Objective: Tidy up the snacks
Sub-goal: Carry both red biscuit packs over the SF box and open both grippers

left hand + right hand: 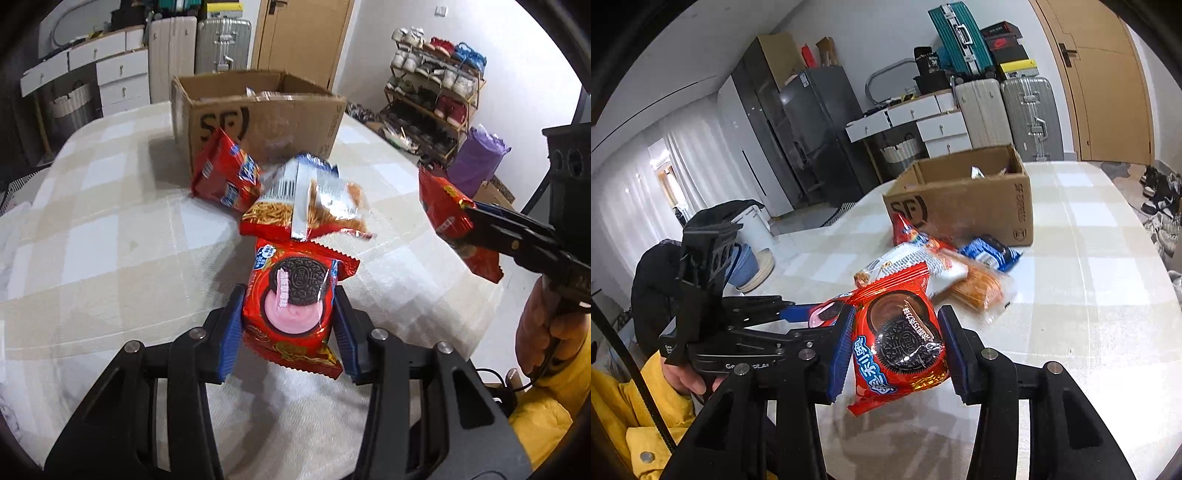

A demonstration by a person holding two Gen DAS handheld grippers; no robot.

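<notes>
Over table point(110, 221) | left gripper point(288, 314) clamps pink-cream Oreo pack point(291, 306) | right gripper point(895, 350) clamps chocolate Oreo pack point(901, 339)

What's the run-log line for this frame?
left gripper: shut on pink cookie pack | right gripper: shut on brown cookie pack | cardboard box: open | snack pile: on table

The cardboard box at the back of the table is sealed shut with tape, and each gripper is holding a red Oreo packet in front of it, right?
Not quite: the cardboard box is open, not sealed. The right wrist view shows its flaps up and something inside. The rest holds: the left gripper clamps one red Oreo packet, and the right gripper clamps another Oreo packet, both in front of the box.
</notes>
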